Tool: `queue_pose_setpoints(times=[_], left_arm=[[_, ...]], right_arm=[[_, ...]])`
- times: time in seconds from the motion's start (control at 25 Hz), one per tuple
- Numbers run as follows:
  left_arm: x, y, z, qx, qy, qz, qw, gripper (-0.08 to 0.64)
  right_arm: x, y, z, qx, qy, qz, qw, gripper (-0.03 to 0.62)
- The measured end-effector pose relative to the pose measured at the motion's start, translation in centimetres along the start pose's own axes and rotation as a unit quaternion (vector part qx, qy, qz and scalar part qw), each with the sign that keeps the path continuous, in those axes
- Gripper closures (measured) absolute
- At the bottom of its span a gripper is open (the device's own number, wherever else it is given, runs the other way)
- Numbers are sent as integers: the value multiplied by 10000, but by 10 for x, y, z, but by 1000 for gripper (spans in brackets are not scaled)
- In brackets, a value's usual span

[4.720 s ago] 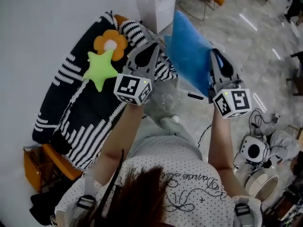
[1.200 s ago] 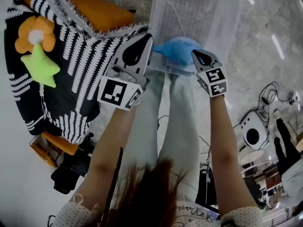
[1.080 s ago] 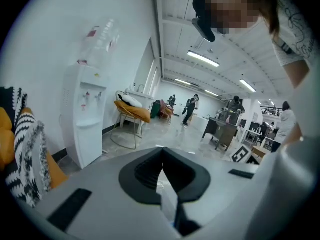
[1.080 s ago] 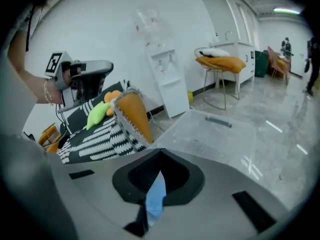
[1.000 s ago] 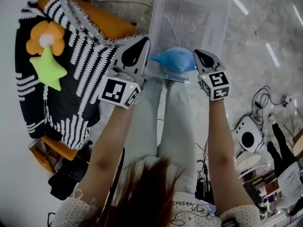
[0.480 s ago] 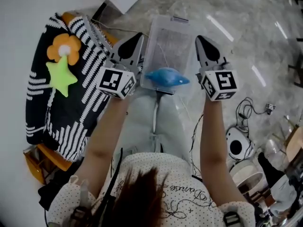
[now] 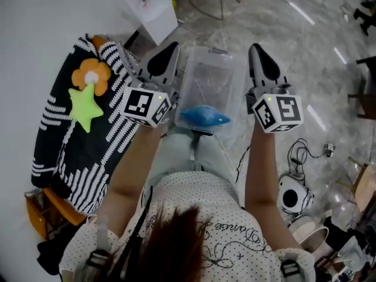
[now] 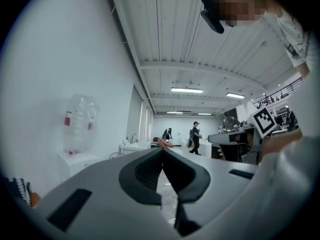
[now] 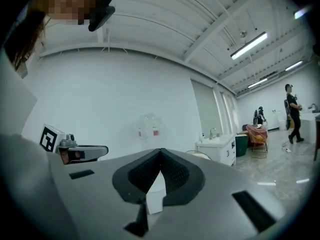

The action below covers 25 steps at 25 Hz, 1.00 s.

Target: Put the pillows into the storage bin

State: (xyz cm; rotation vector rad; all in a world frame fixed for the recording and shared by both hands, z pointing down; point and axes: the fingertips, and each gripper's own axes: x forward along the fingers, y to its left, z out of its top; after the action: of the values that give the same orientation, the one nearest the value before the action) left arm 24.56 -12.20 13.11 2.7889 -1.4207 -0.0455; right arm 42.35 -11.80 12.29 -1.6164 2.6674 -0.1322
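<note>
Left gripper [image 7: 170, 46] and right gripper [image 7: 257, 47] both clenched empty either side of the storage bin [image 7: 218, 52]; blue pillow [image 7: 204, 116] sits at its near end, maybe riding the rim, so stuffing in the left-side star pillow [image 7: 86, 106] could tip it out.

Left grey two-jaw gripper [image 7: 171, 49] with marker cube: jaws closed together, empty, pointing far. Right grey two-jaw gripper [image 7: 256, 50]: same, closed, empty. Bare left forearm [image 7: 132, 169] and right forearm [image 7: 258, 169] extended, parallel, well apart.
</note>
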Motion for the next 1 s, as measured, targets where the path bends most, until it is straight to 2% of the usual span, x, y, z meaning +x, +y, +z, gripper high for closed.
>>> queue_pose_setpoints(times=[0.2, 0.4, 0.48, 0.64, 0.8, 1.0], left_arm=[[-23, 3, 28, 154, -239, 417, 9987, 557], [-67, 20, 50, 325, -413, 1104, 9925, 557], [-95, 37, 54, 324, -445, 1505, 9871, 557], [-183, 77, 59, 415, -417, 2574, 9645, 557], [-271, 114, 68, 513, -409, 3295, 9419, 557], [-398, 153, 72, 549, -380, 4217, 9043, 557]], right_arm=[[-4, 19, 29, -135, -160, 371, 9991, 581], [1, 53, 45, -195, -288, 937, 9950, 581], [8, 76, 45, -92, -279, 1206, 9923, 581], [39, 157, 43, 105, -290, 2163, 9758, 581], [57, 242, 44, 17, -316, 2810, 9592, 581], [75, 366, 38, -7, -235, 3665, 9301, 581]])
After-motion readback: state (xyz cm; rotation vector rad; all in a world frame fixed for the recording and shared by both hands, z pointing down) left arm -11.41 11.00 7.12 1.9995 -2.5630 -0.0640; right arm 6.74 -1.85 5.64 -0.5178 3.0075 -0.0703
